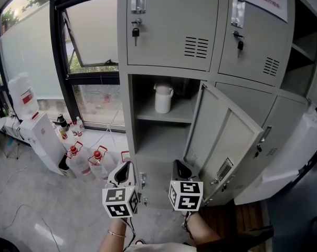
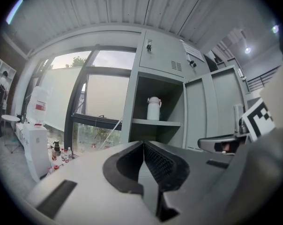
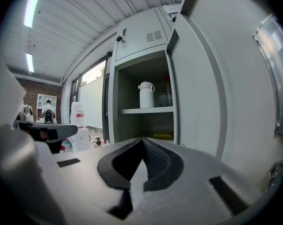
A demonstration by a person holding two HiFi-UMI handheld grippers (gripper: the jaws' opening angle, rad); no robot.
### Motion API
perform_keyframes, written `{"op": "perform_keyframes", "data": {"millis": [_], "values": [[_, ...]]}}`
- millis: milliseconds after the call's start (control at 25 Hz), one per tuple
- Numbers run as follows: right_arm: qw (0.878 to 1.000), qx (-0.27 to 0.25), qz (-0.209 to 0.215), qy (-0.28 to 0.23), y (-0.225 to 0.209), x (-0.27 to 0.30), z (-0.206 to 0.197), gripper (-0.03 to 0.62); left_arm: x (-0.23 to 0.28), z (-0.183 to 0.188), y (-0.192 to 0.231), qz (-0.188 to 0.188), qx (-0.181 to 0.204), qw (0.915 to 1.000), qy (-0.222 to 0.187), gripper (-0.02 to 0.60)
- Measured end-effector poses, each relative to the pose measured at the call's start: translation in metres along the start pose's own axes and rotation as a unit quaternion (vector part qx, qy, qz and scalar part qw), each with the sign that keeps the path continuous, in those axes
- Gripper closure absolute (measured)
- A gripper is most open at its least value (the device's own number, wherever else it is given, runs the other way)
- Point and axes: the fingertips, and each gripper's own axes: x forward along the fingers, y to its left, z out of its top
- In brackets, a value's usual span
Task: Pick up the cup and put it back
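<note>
A white cup [image 1: 163, 98] with a lid and a handle stands upright on the shelf of the open grey locker [image 1: 128, 119]. It also shows far ahead as the cup [image 2: 153, 108] in the left gripper view and the cup [image 3: 146, 94] in the right gripper view. My left gripper [image 1: 126, 167] and right gripper [image 1: 180, 166] are held side by side low in front of the locker, well short of the shelf. The left gripper [image 2: 144, 144] has its jaws together with nothing between them. So does the right gripper [image 3: 142, 139].
The locker door [image 1: 221, 140] stands swung open to the right, close by my right gripper. A water dispenser [image 1: 40, 135] and several red-capped water bottles [image 1: 85, 159] stand on the floor at the left under a window. A person [image 3: 48, 111] stands far off.
</note>
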Motion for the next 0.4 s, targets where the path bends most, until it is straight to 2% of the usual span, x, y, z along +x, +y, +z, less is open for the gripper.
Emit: {"op": "perform_keyframes", "data": {"millis": [400], "values": [[1.0, -0.011, 0.001, 0.005, 0.0035, -0.0032, 0.0015, 0.603, 0.004, -0.0031, -0.0035, -0.013, -0.006, 0.9999, 0.002, 0.571]]}}
